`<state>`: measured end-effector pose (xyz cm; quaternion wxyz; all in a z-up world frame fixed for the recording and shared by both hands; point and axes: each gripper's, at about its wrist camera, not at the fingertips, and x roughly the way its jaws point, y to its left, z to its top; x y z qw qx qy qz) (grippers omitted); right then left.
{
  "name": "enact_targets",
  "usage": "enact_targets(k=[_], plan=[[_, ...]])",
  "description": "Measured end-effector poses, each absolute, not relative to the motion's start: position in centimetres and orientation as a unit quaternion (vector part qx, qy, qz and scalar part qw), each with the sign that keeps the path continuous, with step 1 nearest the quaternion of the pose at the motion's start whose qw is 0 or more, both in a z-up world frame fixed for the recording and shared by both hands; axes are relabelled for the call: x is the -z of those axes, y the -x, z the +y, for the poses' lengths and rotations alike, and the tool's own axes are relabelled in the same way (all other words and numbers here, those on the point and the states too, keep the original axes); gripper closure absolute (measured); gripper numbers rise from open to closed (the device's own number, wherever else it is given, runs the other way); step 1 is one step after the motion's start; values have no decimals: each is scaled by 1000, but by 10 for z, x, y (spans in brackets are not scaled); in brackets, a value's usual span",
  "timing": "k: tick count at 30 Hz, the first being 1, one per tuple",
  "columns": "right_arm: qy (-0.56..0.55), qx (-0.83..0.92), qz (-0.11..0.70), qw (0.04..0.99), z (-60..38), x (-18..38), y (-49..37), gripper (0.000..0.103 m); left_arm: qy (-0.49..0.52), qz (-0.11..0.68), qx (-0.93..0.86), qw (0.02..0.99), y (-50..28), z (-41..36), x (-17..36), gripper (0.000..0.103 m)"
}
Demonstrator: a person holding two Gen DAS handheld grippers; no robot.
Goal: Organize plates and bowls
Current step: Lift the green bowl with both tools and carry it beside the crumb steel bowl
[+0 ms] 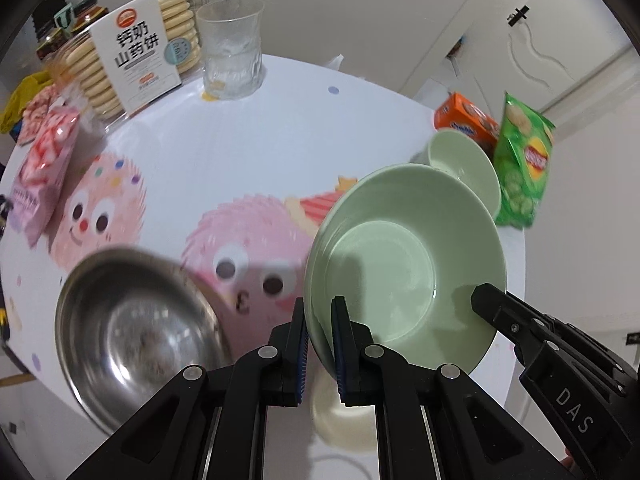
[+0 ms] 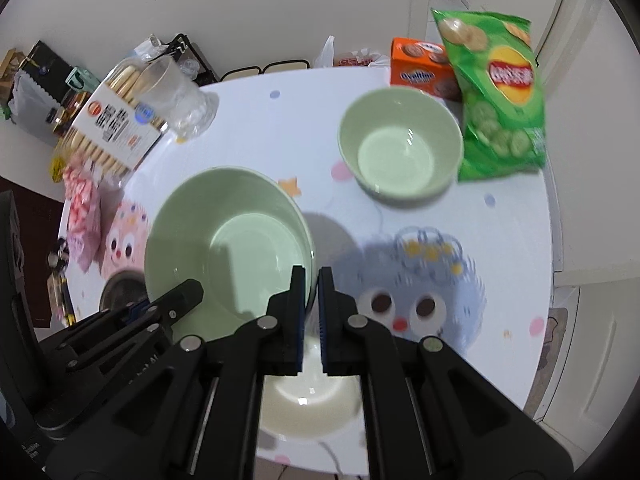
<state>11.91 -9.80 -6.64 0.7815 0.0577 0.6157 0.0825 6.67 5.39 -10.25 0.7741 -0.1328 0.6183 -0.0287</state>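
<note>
Both grippers have hold of the large green bowl, one on each side of its rim: the left gripper is pinched down on the near left edge, and the right gripper is clamped on the opposite edge, each with its jaws nearly together on the thin wall. The bowl looks lifted clear of the cartoon-printed tablecloth, tilted a little, so the step in hand seems to be carrying it toward a stacking spot. The small green bowl sits beyond the large bowl, just beside the crisp bag; the steel bowl lies to the large bowl's left, and a pale cream bowl sits below it, near the table edge. The next move likely calls for keeping both grips level and lowering the large bowl squarely onto or beside another dish, releasing both sides together. Readable writing: the crisp bag carries a Lay's logo, the orange box behind the small bowl reads "Ovaltine", the biscuit pack reads "钙奶山药饼", and the right gripper's body shows "DAS".
</note>
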Motion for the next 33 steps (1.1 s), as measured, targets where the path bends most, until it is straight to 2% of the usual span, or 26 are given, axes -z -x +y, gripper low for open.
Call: enact_targets(k=[11,33], plan=[[-58,-88,620,778,-115,65,-62,95,126,622,26,773,-15,37,102,93],[-45,-87,638,764,-120,101,-33,94,116,638,14,761,6,24,137,93]])
